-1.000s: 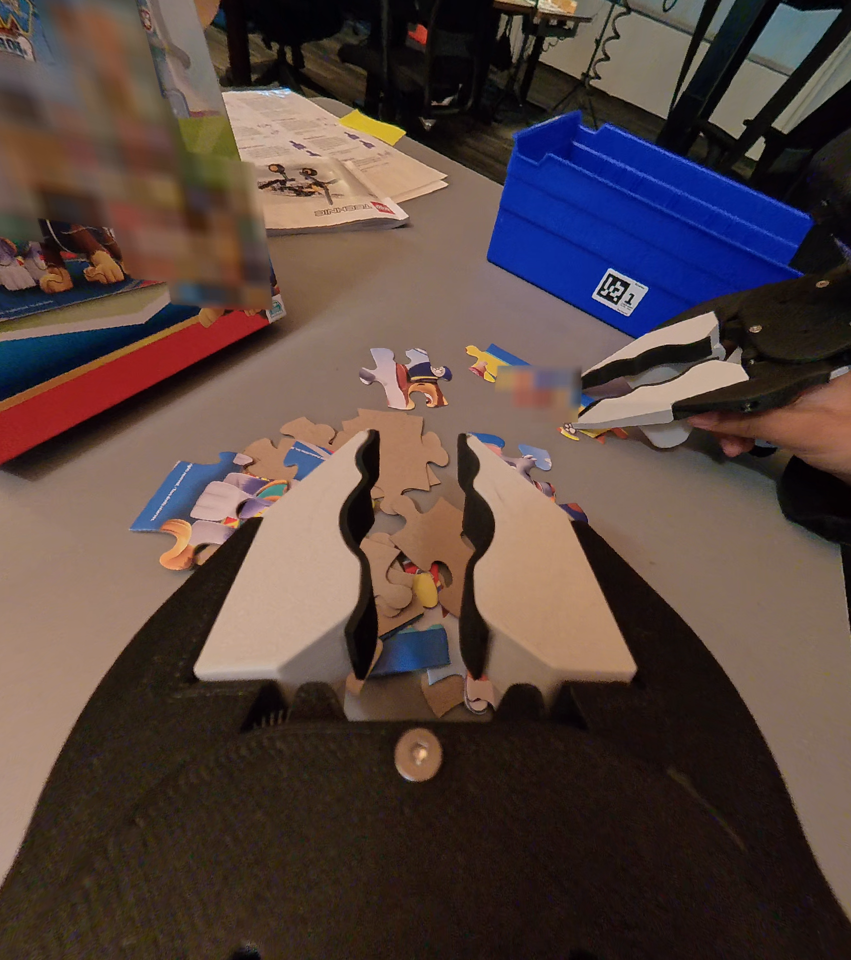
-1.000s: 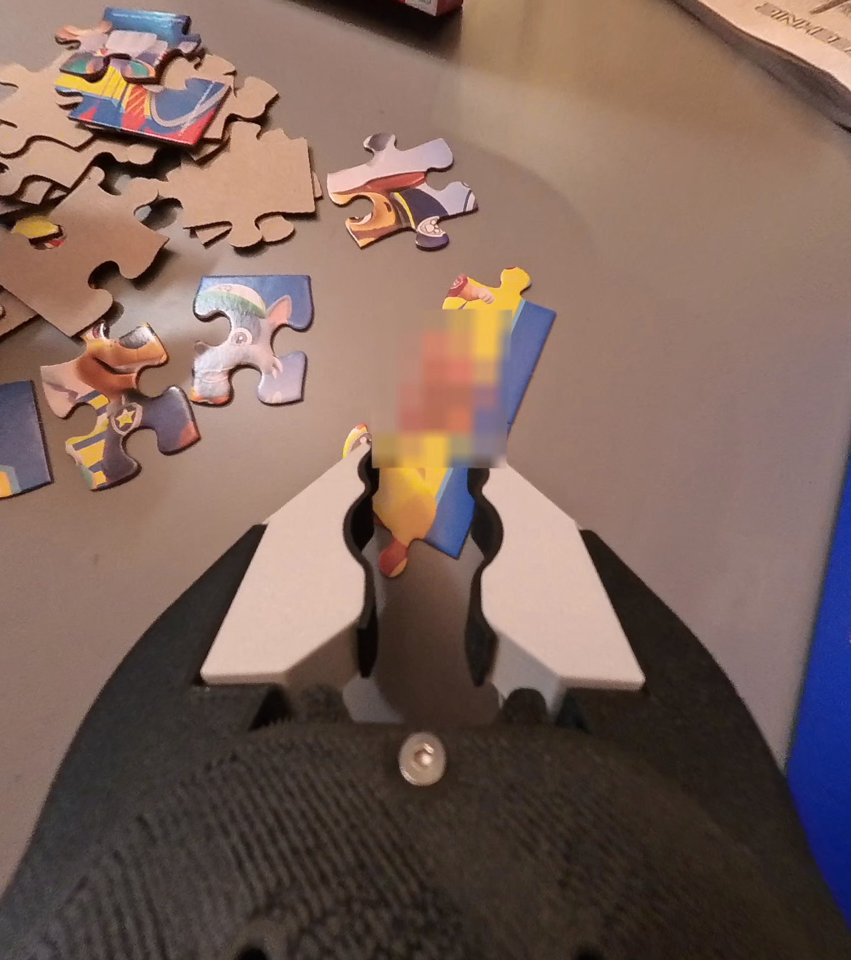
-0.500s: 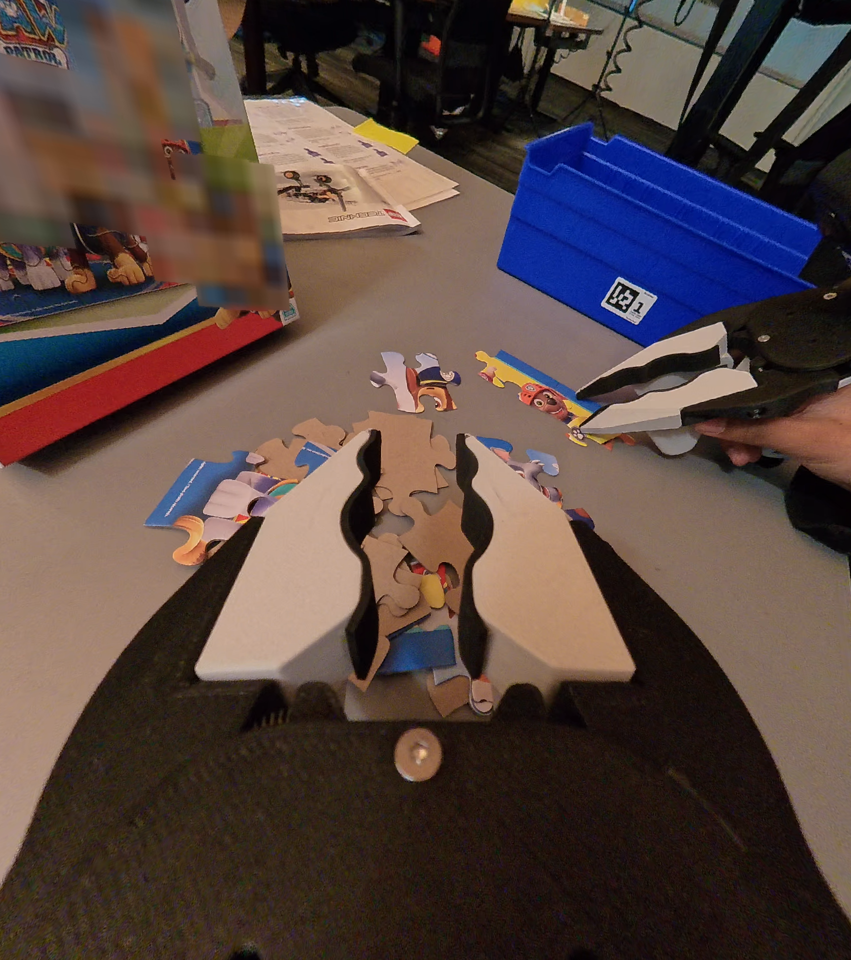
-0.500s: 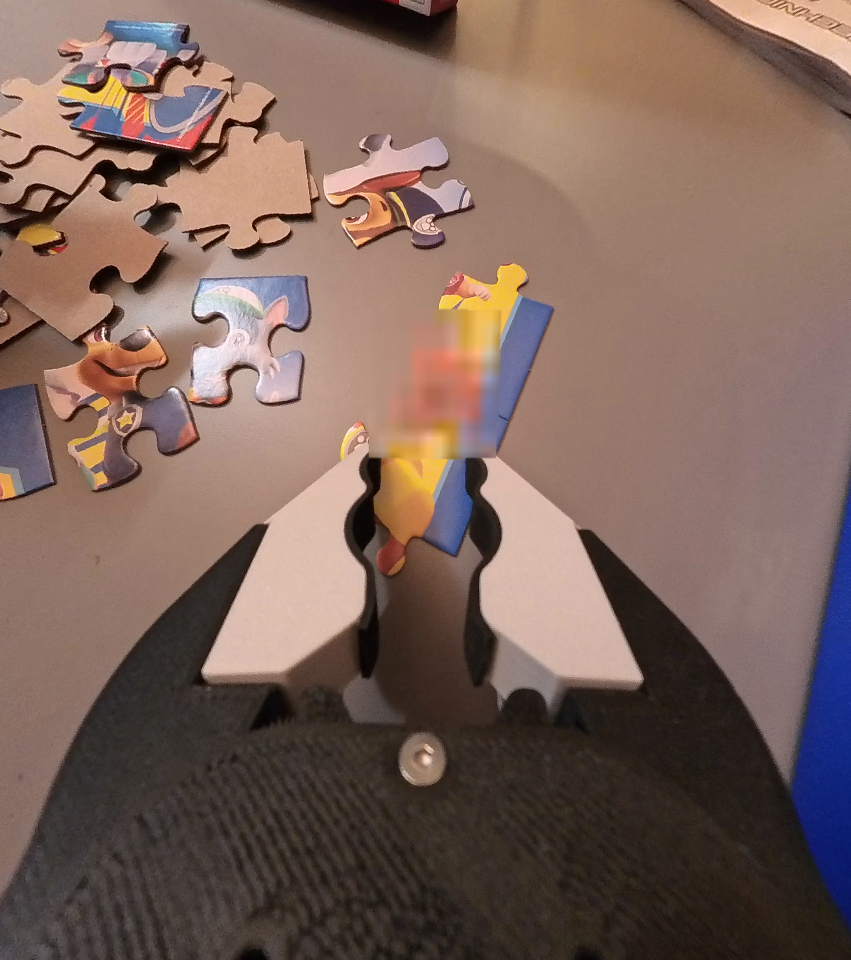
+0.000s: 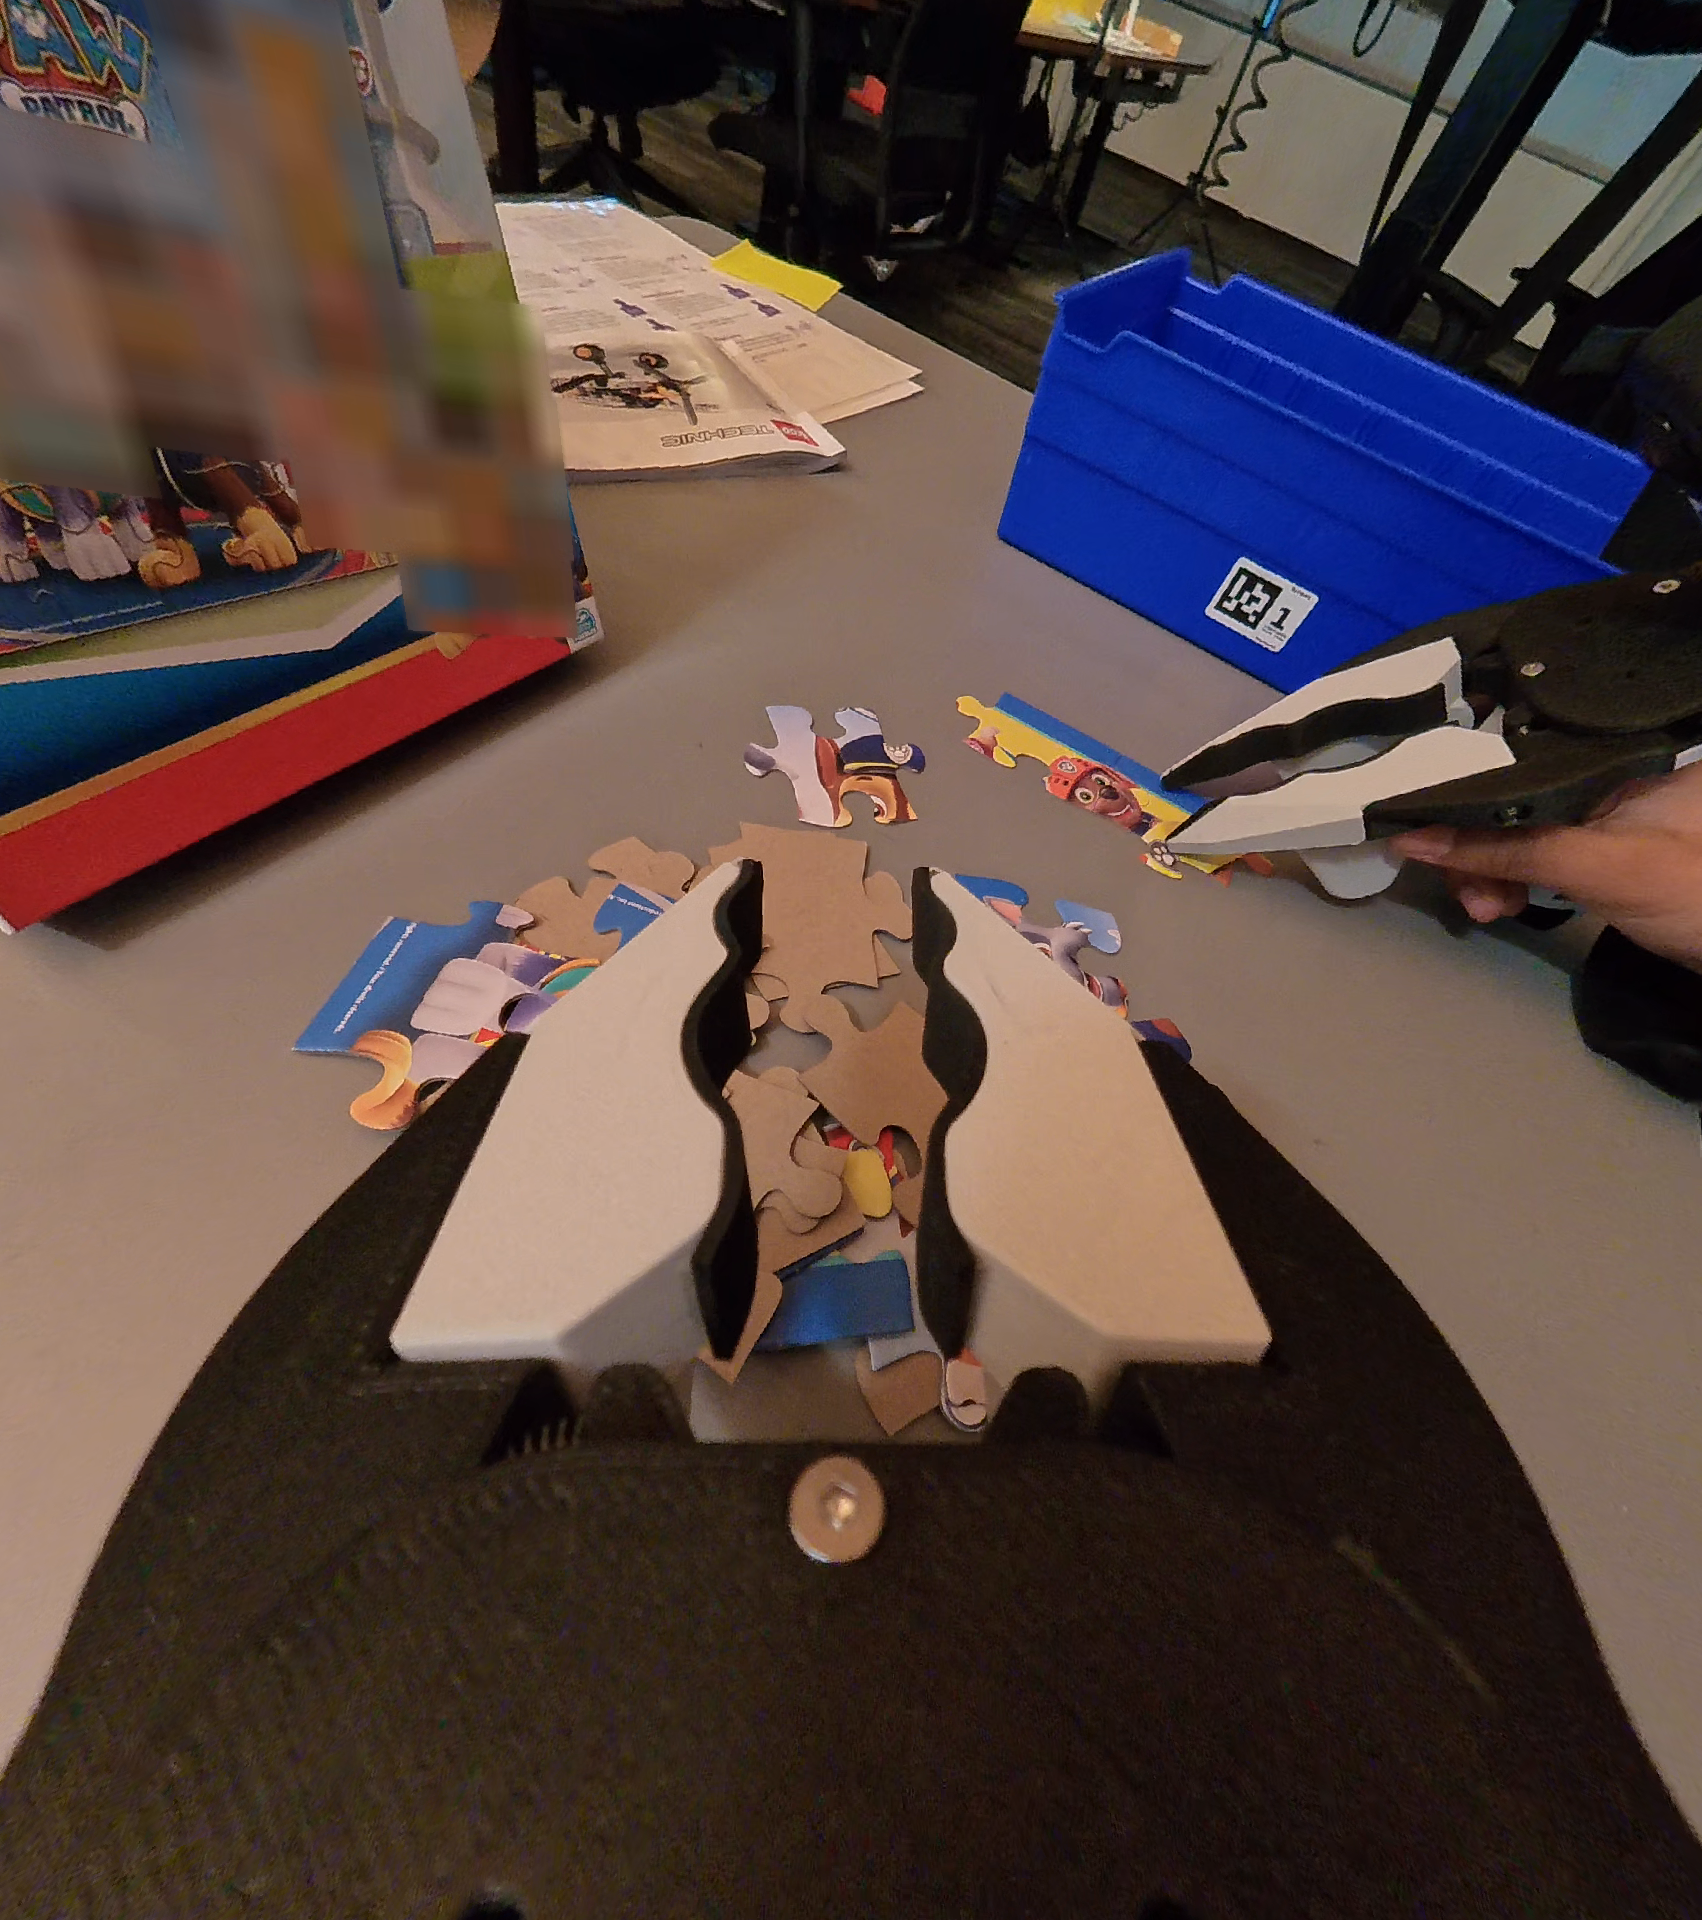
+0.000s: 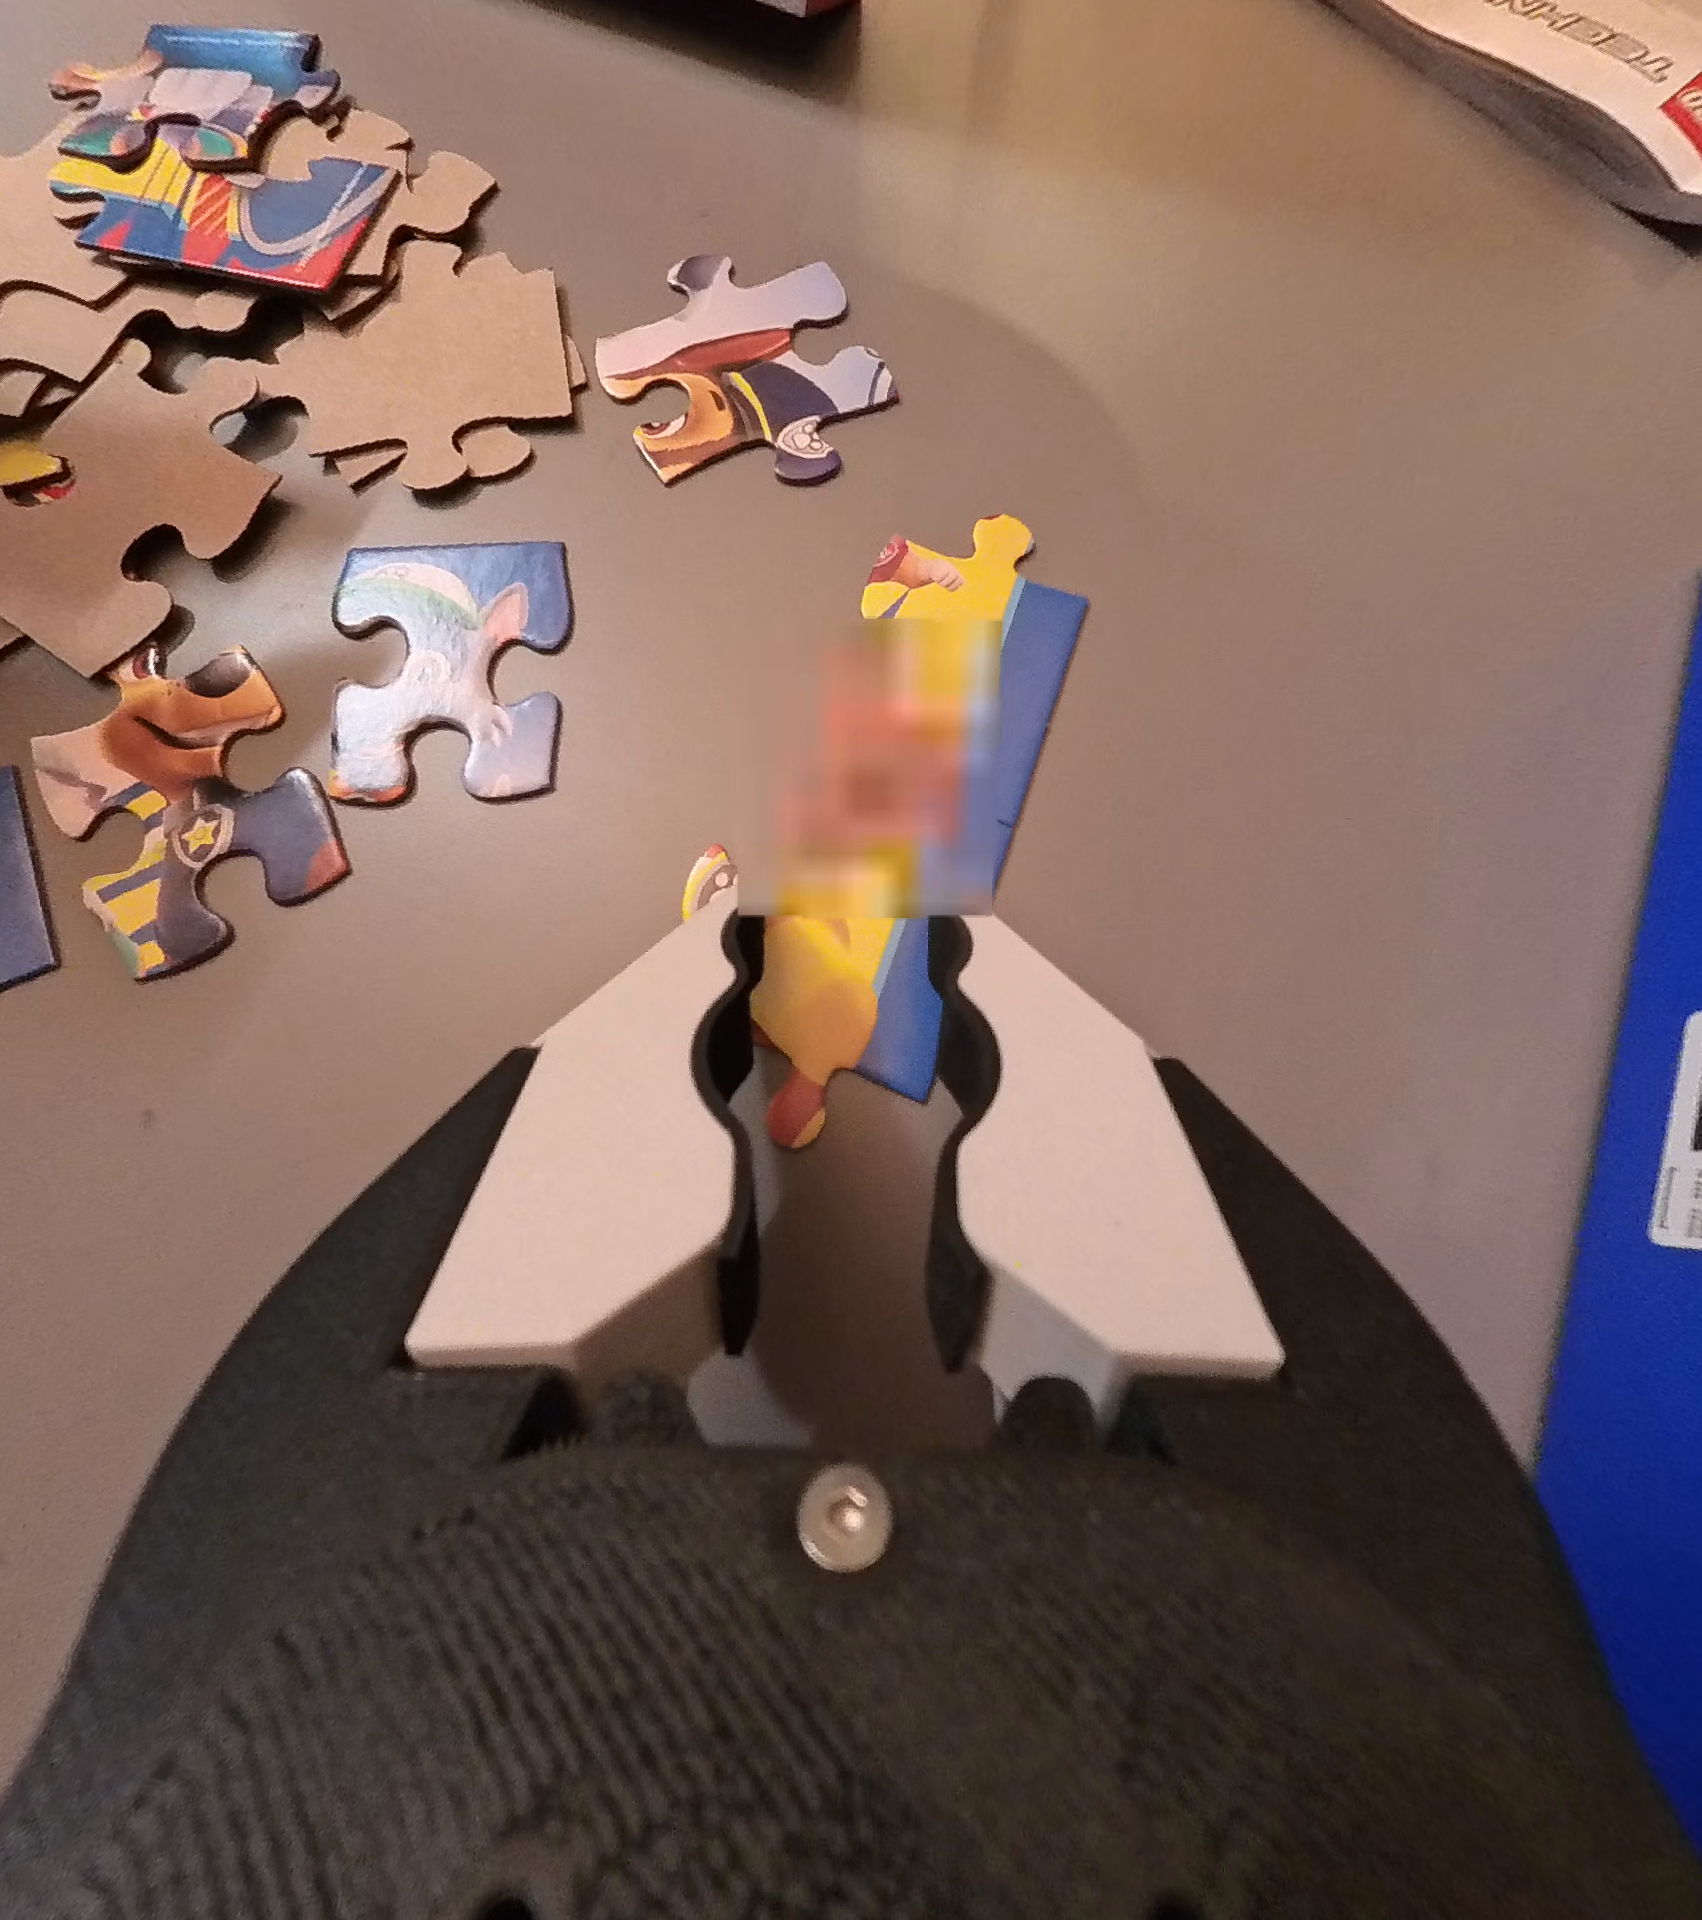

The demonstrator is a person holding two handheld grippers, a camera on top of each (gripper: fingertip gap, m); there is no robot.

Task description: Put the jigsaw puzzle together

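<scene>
Straddling the near end of a yellow-blue strip (image 6: 1039, 675), the right hand-held gripper (image 6: 839, 935) sits low on the counter (image 5: 1346, 1091). Its jaws are part open w/ one finger on each side of the strip. A thin dark gap shows on the left pad side, so it doesn't read as clamped, and the strip lies flat. A faint seam suggests the strip is 2 pieces joined, but I can't be sure. It's the only bit that looks assembled. A hand (image 5: 1636, 883) holds that gripper, w/ a blue bin (image 5: 1294, 468) just beyond it.

The left hand-held gripper (image 5: 836, 883) hangs over the pile (image 5: 816, 914), jaws part open w/ nothing between the pads. The pieces seen through the gap lie on the counter below.

The pile is loose and overlapping, w/ many pieces brown side up and a few picture side up. Single pieces lie apart from it:
- A dog piece (image 5: 842, 764) sits between the pile and the strip.
- A pale pup piece (image 6: 452, 665) sits near the pile's edge.

A puzzle box (image 5: 203, 727) stands far left and a booklet (image 5: 681, 405) lies behind. So most pieces are unsorted and unjoined.
</scene>
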